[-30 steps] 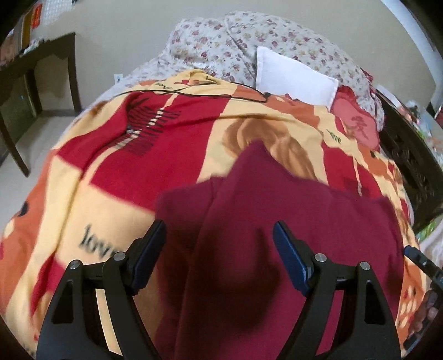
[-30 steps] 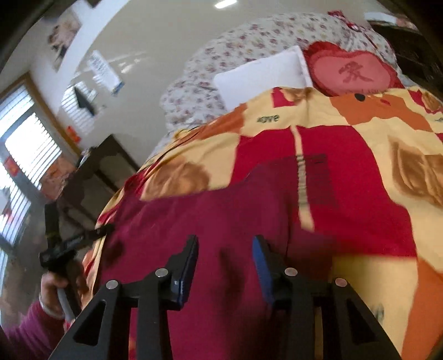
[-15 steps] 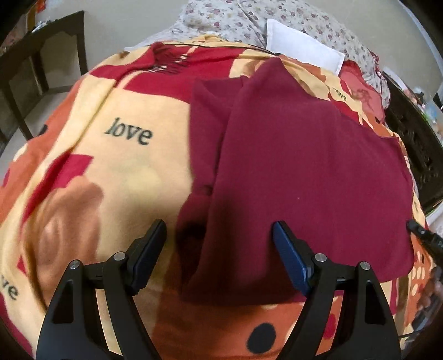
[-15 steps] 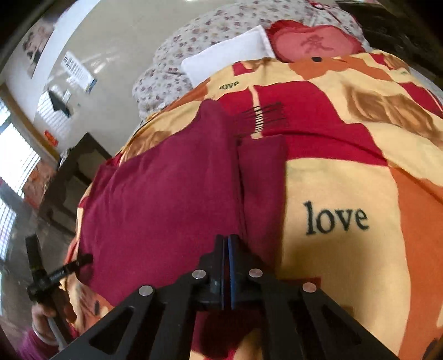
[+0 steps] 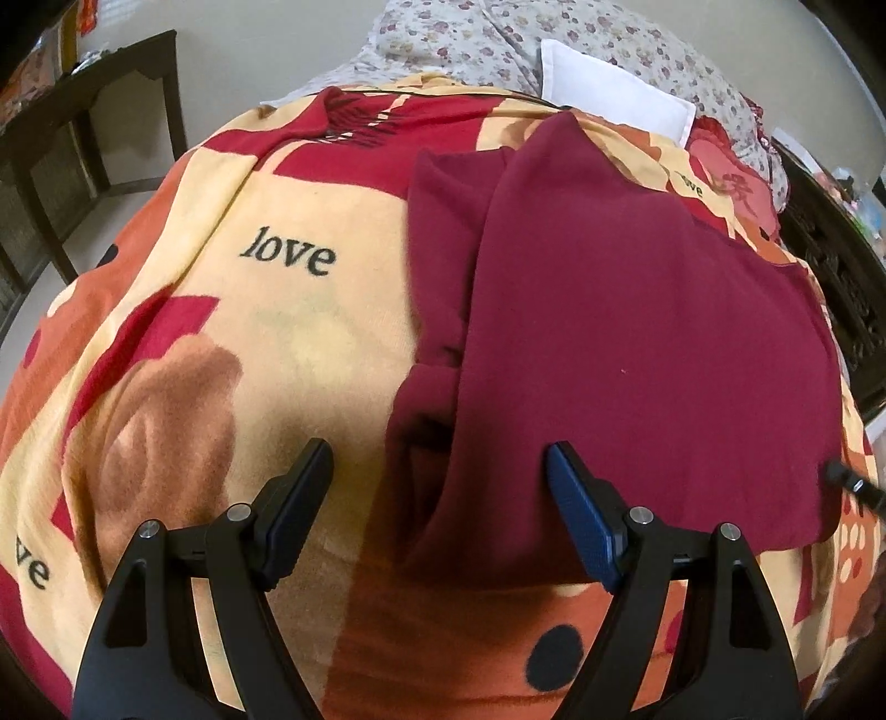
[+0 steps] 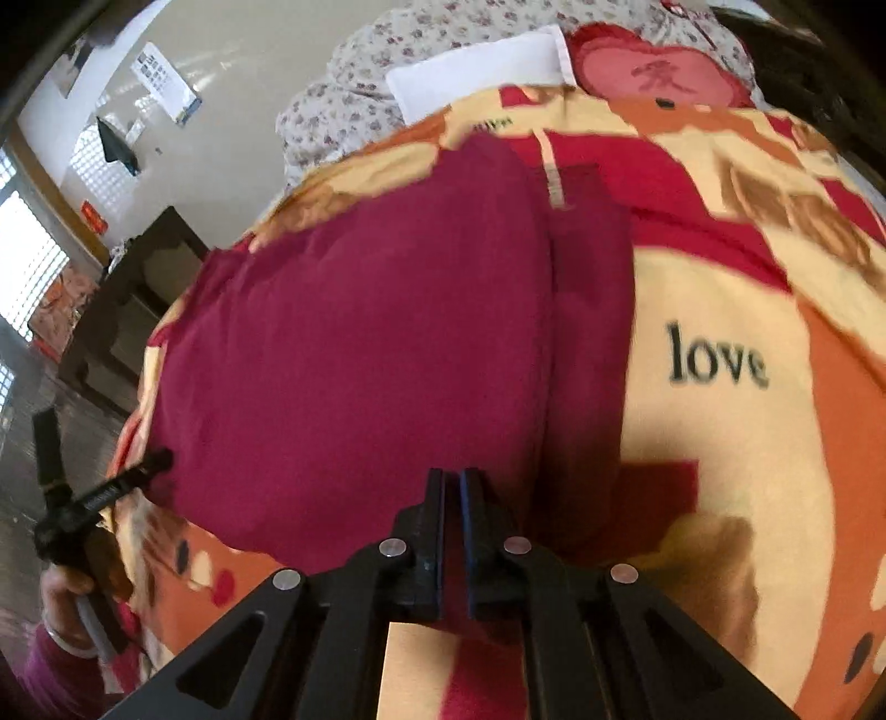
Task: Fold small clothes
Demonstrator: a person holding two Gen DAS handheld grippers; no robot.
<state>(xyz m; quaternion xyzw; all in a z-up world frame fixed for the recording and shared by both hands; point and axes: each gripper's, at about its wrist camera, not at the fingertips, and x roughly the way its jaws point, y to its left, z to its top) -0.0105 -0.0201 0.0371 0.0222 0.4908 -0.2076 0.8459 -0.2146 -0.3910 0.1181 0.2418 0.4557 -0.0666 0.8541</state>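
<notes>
Our left gripper (image 5: 440, 465) hangs wide open, angled downward; our right gripper (image 6: 453, 501), nearly closed, is opening slightly.

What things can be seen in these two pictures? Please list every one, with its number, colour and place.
maroon garment: one, dark red, lying partly folded on the blanket
blanket: one, yellow, red and orange with the word "love", covering the bed
pillow: one, white, at the far end of the bed
floral bedding: one, pale with small flowers, behind the pillow
heart cushion: one, red, beside the pillow
wooden table: one, dark, beside the bed
left gripper: black, open, over the garment's near edge
right gripper: black, jaws opening slightly, garment cloth between them
hand: one, holding the left gripper's handle
</notes>
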